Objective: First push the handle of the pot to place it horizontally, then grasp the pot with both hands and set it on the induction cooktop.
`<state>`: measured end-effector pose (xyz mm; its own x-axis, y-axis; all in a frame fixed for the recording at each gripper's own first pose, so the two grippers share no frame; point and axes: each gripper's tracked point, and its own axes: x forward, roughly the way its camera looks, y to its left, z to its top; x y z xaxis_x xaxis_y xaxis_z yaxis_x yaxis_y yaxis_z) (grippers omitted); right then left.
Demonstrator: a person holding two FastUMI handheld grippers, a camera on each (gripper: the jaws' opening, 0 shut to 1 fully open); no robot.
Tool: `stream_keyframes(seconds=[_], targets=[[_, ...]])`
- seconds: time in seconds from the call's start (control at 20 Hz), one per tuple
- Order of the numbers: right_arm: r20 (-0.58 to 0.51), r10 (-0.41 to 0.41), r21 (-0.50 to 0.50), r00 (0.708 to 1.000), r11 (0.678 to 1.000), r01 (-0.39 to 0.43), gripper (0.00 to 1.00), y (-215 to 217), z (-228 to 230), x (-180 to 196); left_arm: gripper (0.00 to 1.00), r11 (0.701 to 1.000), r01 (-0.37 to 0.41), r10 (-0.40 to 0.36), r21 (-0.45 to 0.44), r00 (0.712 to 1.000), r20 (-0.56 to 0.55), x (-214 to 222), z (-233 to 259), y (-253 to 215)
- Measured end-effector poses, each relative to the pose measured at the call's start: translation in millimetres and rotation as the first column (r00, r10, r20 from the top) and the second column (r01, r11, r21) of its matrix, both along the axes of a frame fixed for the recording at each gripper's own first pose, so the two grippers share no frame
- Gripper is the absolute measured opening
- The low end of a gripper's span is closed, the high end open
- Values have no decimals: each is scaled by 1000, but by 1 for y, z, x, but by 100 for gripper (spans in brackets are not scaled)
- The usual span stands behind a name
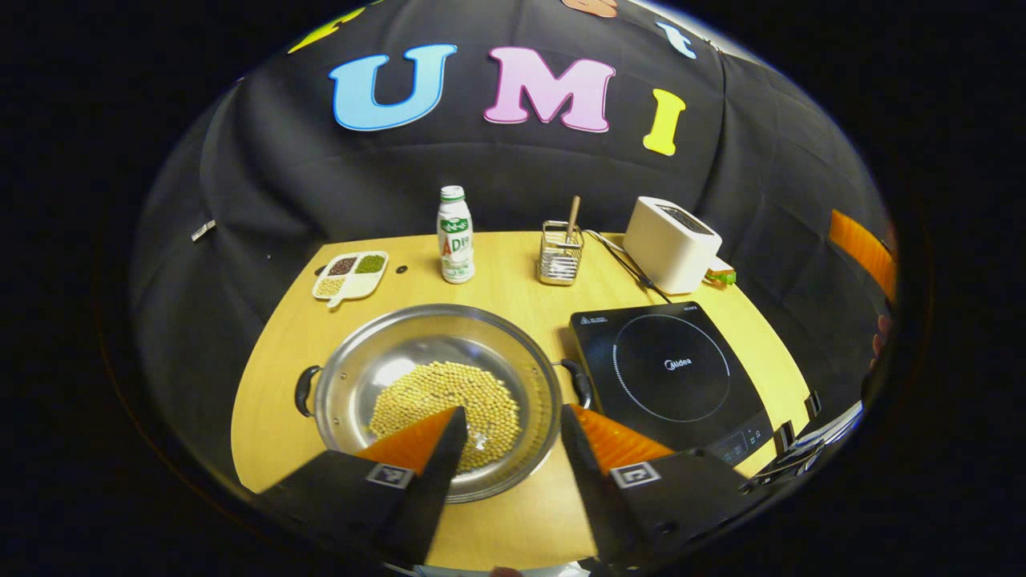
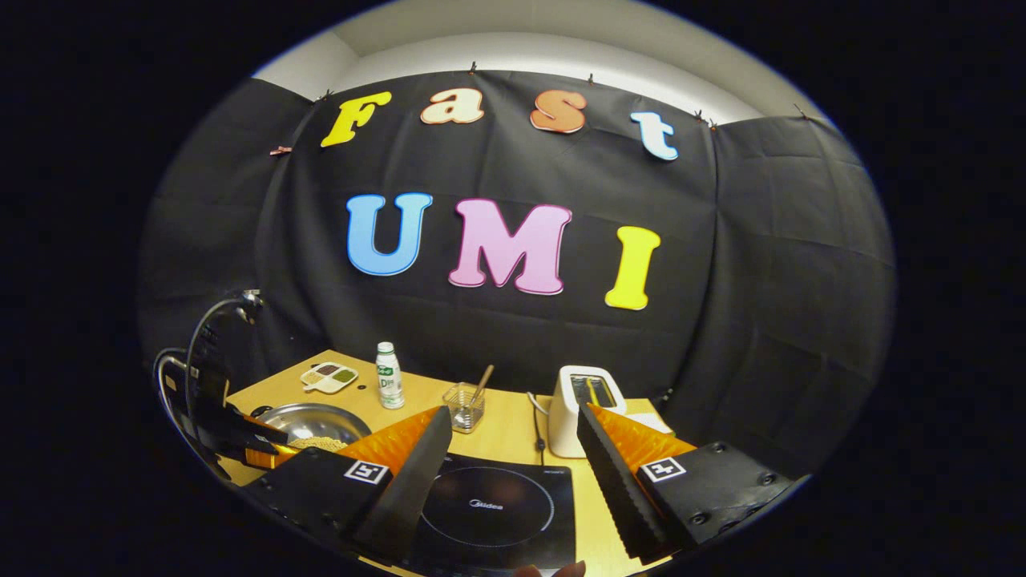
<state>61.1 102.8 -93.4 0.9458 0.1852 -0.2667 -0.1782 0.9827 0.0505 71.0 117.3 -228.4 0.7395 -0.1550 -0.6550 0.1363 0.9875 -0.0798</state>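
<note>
The pot (image 1: 437,393) sits on the near left part of the table (image 1: 513,272), just left of the cooktop (image 1: 672,375) and not on it. It is a wide, shallow steel pan with a layer of pale beans (image 1: 446,410) in its bottom. Its two dark loop handles point straight left (image 1: 305,390) and straight right (image 1: 579,382), so the line through them runs across the table from left to right; the right handle lies just beside the cooktop's left edge.

The table is light wood with a rounded far edge, closed in behind and at the sides by black cloth. Along the far side stand a small divided dish (image 1: 351,276) of dried grains, a white bottle (image 1: 454,236), a wire holder (image 1: 560,253) with a wooden stick in it, and a white toaster (image 1: 672,244) whose cord trails toward the cooktop.

The left gripper (image 1: 513,421) hangs above the pot's near rim with its fingers spread wide, gripping nothing and touching nothing that can be seen. In the right gripper view the right gripper (image 2: 513,421) hovers over the near side of the cooktop (image 2: 487,506), its fingers also wide apart and empty, and the pot (image 2: 314,422) lies to the far left, with the left gripper (image 2: 240,437) above it.
</note>
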Motion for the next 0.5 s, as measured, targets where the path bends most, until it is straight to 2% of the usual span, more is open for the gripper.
stream_keyframes(seconds=[0.1,0.25,0.5], targets=[[-51,48,17,998,999,-47,98,27,-18,4,99,999,-20,19,27,999,27,3,1,29],[-119,116,47,986,993,-111,98,67,-43,5,96,998,-33,32,61,999,28,2,-5,70],[-241,187,117,952,980,-163,98,120,-83,4,97,995,-98,98,27,995,12,5,-17,131]])
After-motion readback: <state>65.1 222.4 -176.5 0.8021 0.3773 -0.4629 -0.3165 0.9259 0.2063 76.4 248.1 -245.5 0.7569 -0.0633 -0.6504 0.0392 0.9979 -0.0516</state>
